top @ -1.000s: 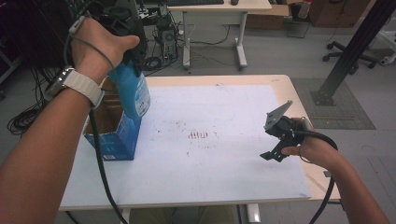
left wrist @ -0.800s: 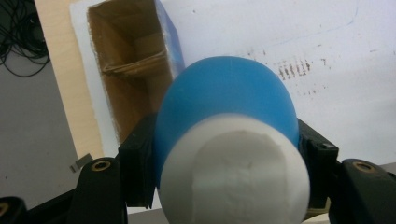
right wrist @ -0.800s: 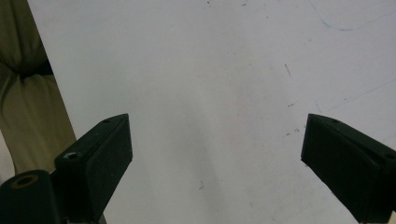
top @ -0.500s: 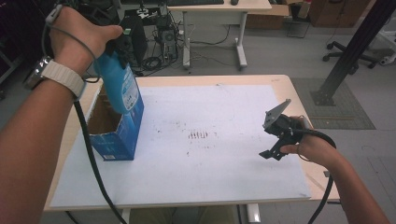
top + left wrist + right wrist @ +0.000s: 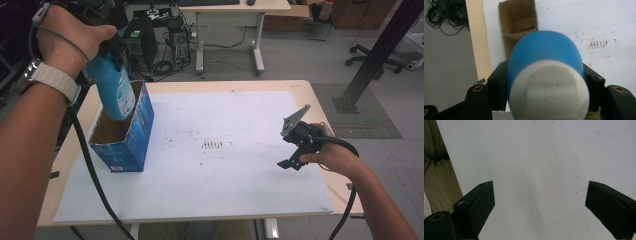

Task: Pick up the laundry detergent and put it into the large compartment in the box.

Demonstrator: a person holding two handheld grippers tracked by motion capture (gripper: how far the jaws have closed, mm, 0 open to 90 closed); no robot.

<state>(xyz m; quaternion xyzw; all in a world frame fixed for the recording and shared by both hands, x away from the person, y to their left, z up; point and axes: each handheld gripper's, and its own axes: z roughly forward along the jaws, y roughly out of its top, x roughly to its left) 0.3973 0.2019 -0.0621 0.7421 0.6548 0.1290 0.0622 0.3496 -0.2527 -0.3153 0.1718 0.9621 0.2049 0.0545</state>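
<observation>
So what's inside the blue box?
The blue box shows brown cardboard walls inside. The blue bottle, clamped by the left gripper, hangs above and hides part of the inside.

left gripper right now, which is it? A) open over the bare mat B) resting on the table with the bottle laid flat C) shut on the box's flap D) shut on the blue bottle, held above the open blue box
D: in the left gripper view the black jaws press both sides of the blue bottle, and the high view shows the left gripper holding it above the open blue box.
</observation>
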